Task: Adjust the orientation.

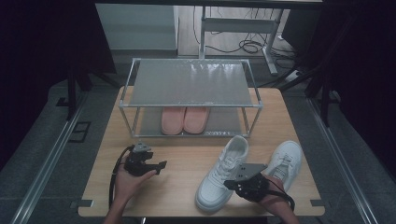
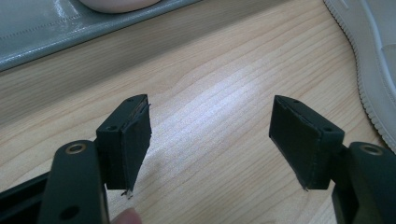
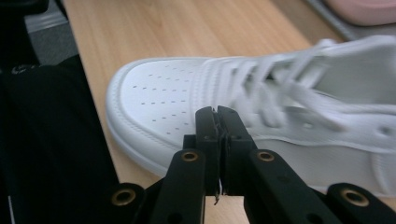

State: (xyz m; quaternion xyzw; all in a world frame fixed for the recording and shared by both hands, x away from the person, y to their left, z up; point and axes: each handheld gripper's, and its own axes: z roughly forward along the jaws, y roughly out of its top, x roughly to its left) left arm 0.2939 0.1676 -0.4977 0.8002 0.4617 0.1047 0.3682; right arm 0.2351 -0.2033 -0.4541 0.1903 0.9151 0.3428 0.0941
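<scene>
Two white sneakers lie on the wooden table (image 1: 182,156): one (image 1: 223,170) at the middle right with its toe toward me, the other (image 1: 286,162) farther right. My right gripper (image 1: 229,183) sits at the near sneaker's side by the toe. In the right gripper view its jaws (image 3: 217,112) are pressed together with nothing between them, just in front of the perforated toe (image 3: 159,100). My left gripper (image 1: 161,165) rests in a hand at the table's left, open (image 2: 212,107) over bare wood, holding nothing.
A metal two-level rack (image 1: 191,81) stands at the back of the table, with a pair of pink slippers (image 1: 184,120) on its lower shelf. The near sneaker's sole (image 2: 373,70) lies right of the left gripper. Bare wood lies between the grippers.
</scene>
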